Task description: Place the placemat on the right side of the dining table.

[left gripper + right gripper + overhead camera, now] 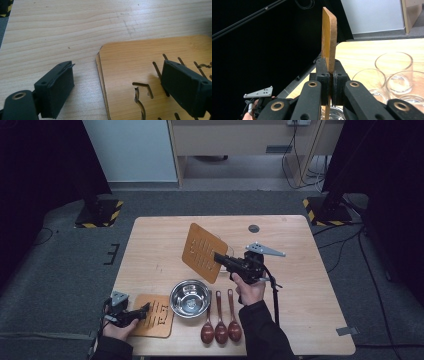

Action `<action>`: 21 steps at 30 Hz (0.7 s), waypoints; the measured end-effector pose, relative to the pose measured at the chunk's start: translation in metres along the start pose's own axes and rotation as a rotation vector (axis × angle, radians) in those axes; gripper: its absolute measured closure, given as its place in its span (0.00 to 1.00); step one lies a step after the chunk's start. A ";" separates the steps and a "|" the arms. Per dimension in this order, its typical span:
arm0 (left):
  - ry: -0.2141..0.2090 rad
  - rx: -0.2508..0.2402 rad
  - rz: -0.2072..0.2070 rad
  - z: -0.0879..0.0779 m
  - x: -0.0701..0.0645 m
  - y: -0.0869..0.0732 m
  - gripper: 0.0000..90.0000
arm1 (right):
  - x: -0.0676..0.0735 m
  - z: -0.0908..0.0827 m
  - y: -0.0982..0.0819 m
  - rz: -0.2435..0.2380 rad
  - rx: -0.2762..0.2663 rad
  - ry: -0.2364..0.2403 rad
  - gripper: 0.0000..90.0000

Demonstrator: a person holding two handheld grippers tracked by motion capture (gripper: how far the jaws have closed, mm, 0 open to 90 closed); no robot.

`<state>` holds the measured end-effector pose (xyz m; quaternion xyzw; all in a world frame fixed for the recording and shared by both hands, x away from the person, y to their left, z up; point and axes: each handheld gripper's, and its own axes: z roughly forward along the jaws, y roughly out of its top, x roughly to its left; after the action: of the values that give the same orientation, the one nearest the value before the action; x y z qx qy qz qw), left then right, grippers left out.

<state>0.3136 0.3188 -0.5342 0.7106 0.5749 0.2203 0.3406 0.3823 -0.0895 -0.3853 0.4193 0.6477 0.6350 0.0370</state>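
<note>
My right gripper (218, 256) is shut on the edge of a slotted wooden board (202, 252) and holds it tilted up above the middle of the table. In the right gripper view the board (329, 32) stands on edge, pinched between the pads of that gripper (330, 65). Two more slotted boards (159, 317) lie stacked flat near the front left corner. My left gripper (145, 309) stands open at their left edge. In its own view the left gripper (117, 75) has one jaw over the bare table and the other above the stacked boards (140, 65), and neither presses on them.
A steel bowl (190, 298) sits at the front centre, with three brown spoons (220, 320) laid side by side to its right. Three clear glasses (393, 63) stand on the table behind the lifted board. The wooden table (300, 245) ends on dark carpet.
</note>
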 end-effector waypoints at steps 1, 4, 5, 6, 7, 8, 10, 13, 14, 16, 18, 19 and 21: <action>0.000 0.000 -0.001 0.000 0.000 0.000 0.12 | -0.001 -0.002 0.000 0.000 -0.002 0.000 0.97; -0.001 0.001 -0.003 0.000 0.000 0.000 0.12 | -0.004 -0.007 0.002 0.006 -0.009 -0.006 0.97; -0.001 0.001 -0.003 0.000 0.000 0.000 0.12 | -0.005 -0.009 0.002 0.003 -0.014 -0.010 0.97; -0.001 0.001 -0.004 0.000 0.000 0.000 0.12 | -0.007 -0.011 0.003 0.007 -0.015 -0.012 0.97; -0.001 0.001 -0.004 0.000 0.000 0.000 0.12 | -0.008 -0.013 0.003 0.006 -0.018 -0.016 0.97; -0.001 0.001 -0.004 0.000 0.000 0.000 0.12 | -0.009 -0.015 0.004 0.007 -0.022 -0.018 0.97; 0.000 0.001 -0.005 0.000 0.000 0.000 0.11 | -0.012 -0.019 0.005 0.013 -0.029 -0.023 0.97; 0.000 0.001 -0.005 0.000 0.000 0.000 0.11 | -0.016 -0.025 0.006 0.018 -0.038 -0.034 0.97; 0.000 0.001 -0.006 0.000 0.000 0.000 0.11 | -0.018 -0.027 0.007 0.022 -0.043 -0.037 0.97; 0.000 0.001 -0.006 0.000 0.000 0.000 0.11 | -0.020 -0.030 0.007 0.026 -0.046 -0.039 0.97; 0.000 0.001 -0.006 0.000 0.000 0.000 0.11 | -0.022 -0.032 0.008 0.034 -0.049 -0.040 0.97; 0.000 0.001 -0.006 0.000 0.000 0.000 0.11 | -0.023 -0.034 0.008 0.035 -0.051 -0.044 0.97; 0.000 0.002 -0.006 0.000 0.000 0.000 0.11 | -0.025 -0.036 0.009 0.038 -0.053 -0.047 0.97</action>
<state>0.3139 0.3192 -0.5344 0.7093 0.5770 0.2187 0.3408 0.3818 -0.1343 -0.3830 0.4451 0.6215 0.6426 0.0511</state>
